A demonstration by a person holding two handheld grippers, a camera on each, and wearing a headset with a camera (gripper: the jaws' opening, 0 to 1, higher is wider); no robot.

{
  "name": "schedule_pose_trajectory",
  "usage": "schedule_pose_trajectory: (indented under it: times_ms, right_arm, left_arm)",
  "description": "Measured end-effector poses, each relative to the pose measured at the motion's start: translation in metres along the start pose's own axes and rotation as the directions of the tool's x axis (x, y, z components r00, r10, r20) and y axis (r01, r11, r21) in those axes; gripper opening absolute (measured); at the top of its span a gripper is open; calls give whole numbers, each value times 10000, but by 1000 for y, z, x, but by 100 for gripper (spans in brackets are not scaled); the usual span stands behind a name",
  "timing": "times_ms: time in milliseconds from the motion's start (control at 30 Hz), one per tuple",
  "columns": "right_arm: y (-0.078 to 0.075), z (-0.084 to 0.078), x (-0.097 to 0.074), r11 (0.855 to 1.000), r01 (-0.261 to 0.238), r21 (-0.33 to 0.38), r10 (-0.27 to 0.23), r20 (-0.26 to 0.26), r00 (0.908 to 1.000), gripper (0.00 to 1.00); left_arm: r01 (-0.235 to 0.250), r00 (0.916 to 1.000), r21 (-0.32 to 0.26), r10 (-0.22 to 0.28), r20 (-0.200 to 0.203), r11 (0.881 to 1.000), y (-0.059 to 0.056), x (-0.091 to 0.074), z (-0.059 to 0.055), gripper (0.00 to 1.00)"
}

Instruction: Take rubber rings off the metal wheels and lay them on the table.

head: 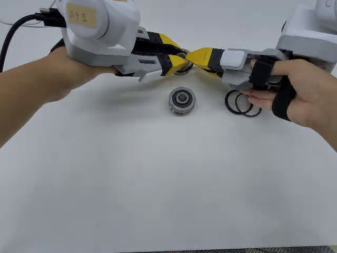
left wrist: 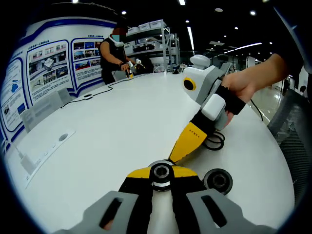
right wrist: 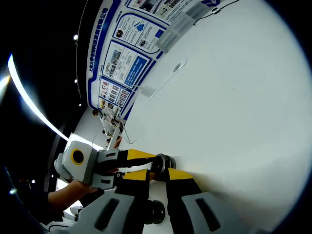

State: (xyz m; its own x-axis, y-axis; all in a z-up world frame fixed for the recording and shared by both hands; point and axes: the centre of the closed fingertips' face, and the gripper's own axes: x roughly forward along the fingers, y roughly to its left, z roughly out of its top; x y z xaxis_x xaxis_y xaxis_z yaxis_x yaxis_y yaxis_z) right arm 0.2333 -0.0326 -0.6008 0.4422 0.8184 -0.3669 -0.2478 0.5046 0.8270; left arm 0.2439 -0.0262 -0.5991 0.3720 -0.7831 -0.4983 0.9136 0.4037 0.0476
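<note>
My left gripper [head: 178,61] comes in from the left and is shut on a metal wheel [left wrist: 161,174], held above the table; the wheel sits between its yellow-and-black jaws. My right gripper [head: 191,56] meets it from the right. Its yellow jaw tips pinch the wheel's rim [right wrist: 164,163], where the black rubber ring sits. A second wheel [head: 182,100] with its ring on lies flat on the table just below the two grippers. A few loose rubber rings [head: 242,103] lie overlapping under the right hand.
The white table [head: 158,184] stretches wide in front of the wheels. A black cable [head: 13,31] runs off the left gripper at the far left. A person stands at the table's far end [left wrist: 114,53].
</note>
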Motion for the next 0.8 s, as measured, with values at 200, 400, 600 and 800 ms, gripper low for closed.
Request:
schedule_pose_trajectory:
  times_ms: [200, 400, 600, 800]
  right_arm:
    - [-5, 0, 0, 9989, 345, -310, -349, -129, 9993, 8]
    - [-10, 3, 1, 9972, 629, -393, -637, -199, 9978, 5]
    - [-13, 5, 3, 9932, 960, -661, -982, -301, 9947, 4]
    - [-13, 6, 2, 9907, 1192, -657, -1206, -186, 9925, 2]
  left_arm:
    - [15, 10000, 13, -15, 13, 10000, 0, 0, 0, 13]
    - [11, 10000, 24, -11, 11, 10000, -1, 0, 1, 13]
    - [0, 10000, 31, 0, -13, 10000, -1, 0, 0, 13]
    - [-62, 9999, 245, 65, -120, 9997, -1, 0, 0, 13]
